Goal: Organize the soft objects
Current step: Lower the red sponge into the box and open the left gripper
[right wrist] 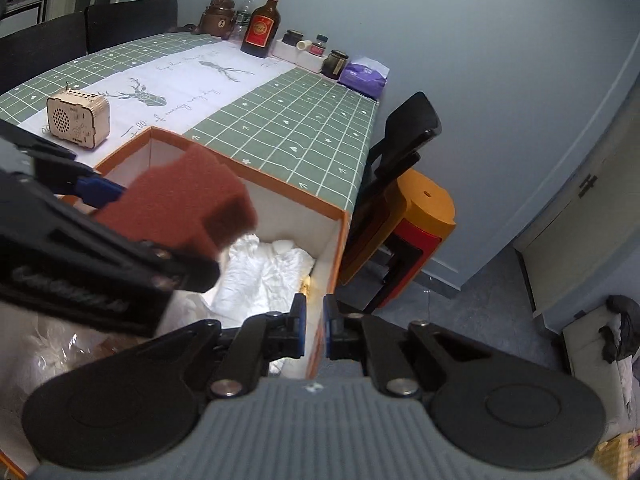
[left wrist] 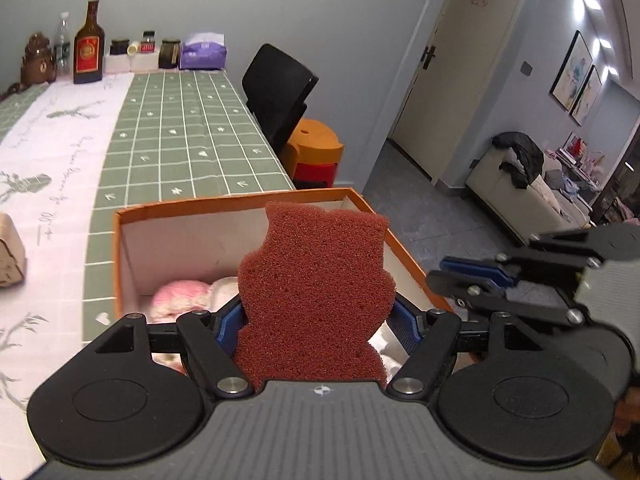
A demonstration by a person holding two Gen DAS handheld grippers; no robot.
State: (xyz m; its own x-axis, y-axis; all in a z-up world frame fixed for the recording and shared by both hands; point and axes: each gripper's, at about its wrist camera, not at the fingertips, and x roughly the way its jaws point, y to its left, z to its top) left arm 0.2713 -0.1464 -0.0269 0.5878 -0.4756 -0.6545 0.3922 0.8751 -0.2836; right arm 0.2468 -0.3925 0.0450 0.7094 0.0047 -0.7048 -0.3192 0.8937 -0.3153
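My left gripper (left wrist: 316,320) is shut on a red-brown bear-shaped sponge (left wrist: 316,288) and holds it upright over an orange-rimmed cardboard box (left wrist: 192,206). The sponge (right wrist: 180,200) also shows in the right wrist view, above the box (right wrist: 280,188). Inside the box lie a pink and white soft toy (left wrist: 180,296) and white soft items (right wrist: 264,272). My right gripper (right wrist: 315,326) is shut on the box's right wall, its jaws either side of the orange edge. It also appears at the right of the left wrist view (left wrist: 464,280).
The box sits at the corner of a table with a green checked cloth (left wrist: 180,128). Bottles and jars (left wrist: 89,46) and a purple tissue pack (left wrist: 203,54) line the far end. A wooden radio (right wrist: 78,116) stands left. A black chair (left wrist: 280,92) and orange stools (left wrist: 316,148) stand beside the table.
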